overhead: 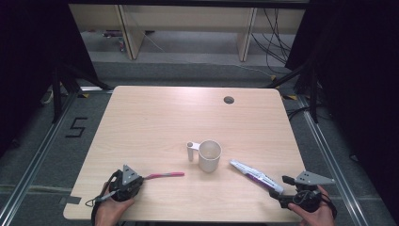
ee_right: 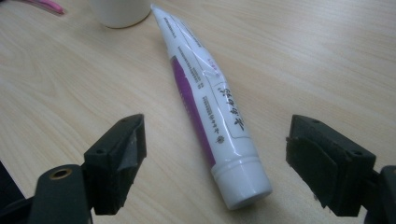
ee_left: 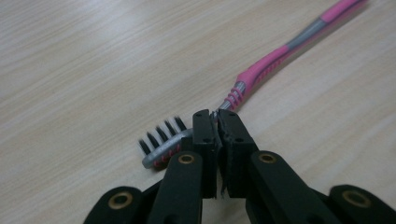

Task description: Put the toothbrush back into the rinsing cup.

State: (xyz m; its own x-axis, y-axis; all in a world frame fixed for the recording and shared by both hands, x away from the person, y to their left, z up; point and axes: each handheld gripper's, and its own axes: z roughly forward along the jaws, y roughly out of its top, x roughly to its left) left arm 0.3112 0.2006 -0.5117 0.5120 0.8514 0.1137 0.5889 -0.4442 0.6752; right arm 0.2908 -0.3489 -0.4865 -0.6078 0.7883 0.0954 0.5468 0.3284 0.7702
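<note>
Left tool clamps the pink-and-grey plastic toothbrush at its neck on the near-left surface; right tool, spread wide, should close squarely on the white-and-purple toothpaste tube.

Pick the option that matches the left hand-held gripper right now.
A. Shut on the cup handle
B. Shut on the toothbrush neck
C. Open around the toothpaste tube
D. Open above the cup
B: in the left gripper view the left hand-held gripper has its jaws pressed together on the toothbrush neck, between the bristles and the pink handle.
</note>
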